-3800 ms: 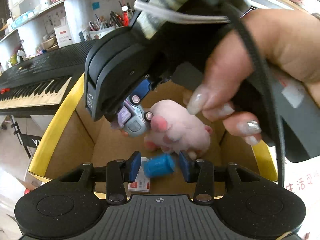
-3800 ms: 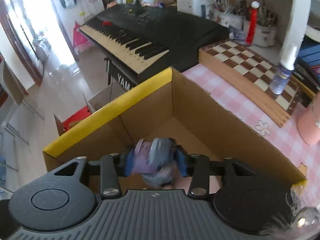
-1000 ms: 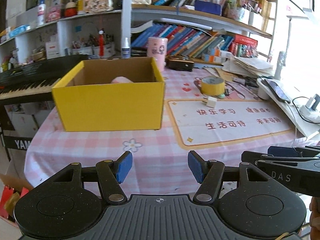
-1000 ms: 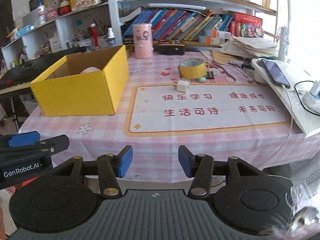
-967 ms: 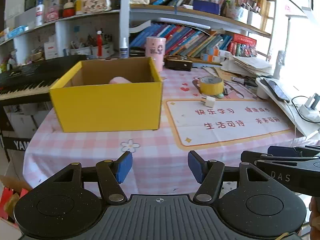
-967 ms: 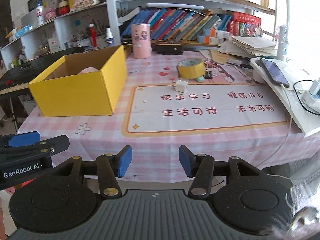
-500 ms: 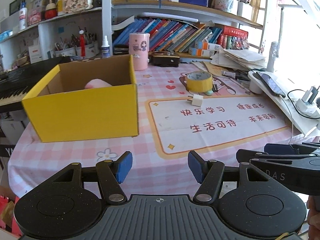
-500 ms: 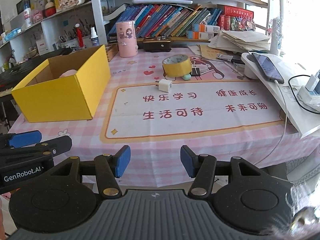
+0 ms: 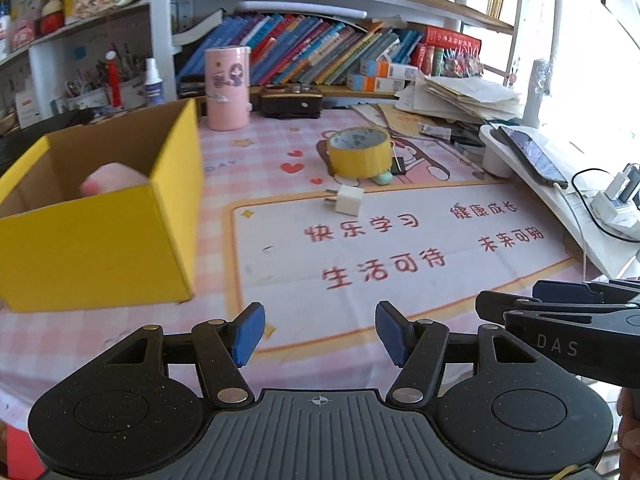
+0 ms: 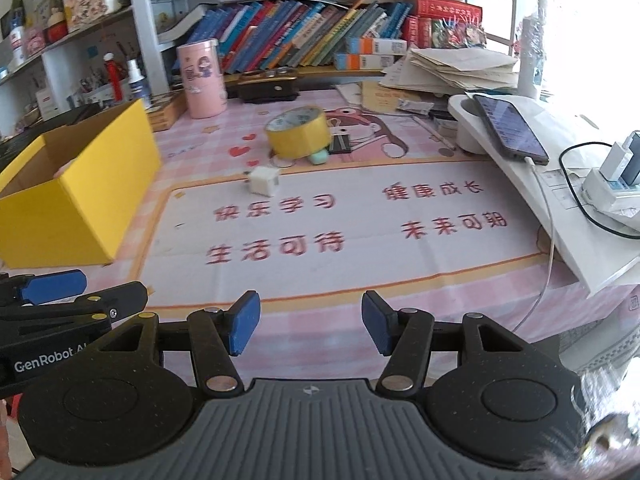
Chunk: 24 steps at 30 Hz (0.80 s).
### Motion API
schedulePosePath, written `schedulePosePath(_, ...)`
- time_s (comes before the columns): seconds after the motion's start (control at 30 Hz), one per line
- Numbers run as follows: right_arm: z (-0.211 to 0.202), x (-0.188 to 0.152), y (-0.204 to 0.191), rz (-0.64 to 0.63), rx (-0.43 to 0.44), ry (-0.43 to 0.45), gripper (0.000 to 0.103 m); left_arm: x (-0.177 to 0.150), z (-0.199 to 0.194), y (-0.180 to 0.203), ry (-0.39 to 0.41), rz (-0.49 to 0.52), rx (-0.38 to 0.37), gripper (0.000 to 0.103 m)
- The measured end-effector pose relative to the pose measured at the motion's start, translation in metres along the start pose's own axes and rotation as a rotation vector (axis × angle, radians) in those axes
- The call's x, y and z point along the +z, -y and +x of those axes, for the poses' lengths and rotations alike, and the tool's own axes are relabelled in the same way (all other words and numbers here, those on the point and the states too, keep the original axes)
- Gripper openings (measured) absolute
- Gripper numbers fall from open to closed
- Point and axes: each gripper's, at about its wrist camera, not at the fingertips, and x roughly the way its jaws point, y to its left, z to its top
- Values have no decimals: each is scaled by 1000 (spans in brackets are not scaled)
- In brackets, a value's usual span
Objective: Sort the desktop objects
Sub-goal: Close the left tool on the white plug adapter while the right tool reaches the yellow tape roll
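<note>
Grippers both empty. Left gripper (image 9: 319, 334): blue pads apart, nothing between them, held above the near edge of the desk mat (image 9: 400, 248). Right gripper (image 10: 310, 328): pads likewise parted with only tablecloth showing in the gap; released.

Left wrist view: yellow cardboard box (image 9: 100, 236) at 9 o'clock, open top, a pink plush toy (image 9: 112, 176) lying inside against the near wall. White charger plug (image 9: 348, 200) on the mat's far edge at 12 o'clock, prongs toward the box. Roll of yellow tape (image 9: 359, 151) beyond it, at 12 to 1 o'clock, standing flat on its rim, with a small mint-green object (image 9: 382, 177) touching its base and a black binder clip (image 9: 398, 166) just beside. Pink cylinder tin (image 9: 227, 88) upright at 11 o'clock, near the box's far corner. Phone (image 9: 532, 156) on a white stand at 2 o'clock.

Right wrist view: the same plug at 11 o'clock, tape behind it, box at 9 o'clock. The left gripper's fingers enter this view at 8 o'clock.
</note>
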Motion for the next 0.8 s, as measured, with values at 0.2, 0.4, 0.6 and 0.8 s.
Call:
schedulePosePath(0.2, 26, 23, 30, 0, 15, -26, 54, 25, 30, 18, 0, -32, 19, 62)
schedulePosePath(0.4, 47, 53, 56, -24, 46, -12, 55, 48, 66, 34, 21, -63, 52, 62)
schedulePosePath(0.6, 72, 82, 78, -41, 100, -13, 59, 67, 108, 42, 30, -53, 91, 62)
schedulePosePath(0.8, 93, 102, 89, -81, 143, -16, 63, 79, 148, 45, 21, -46, 115, 62)
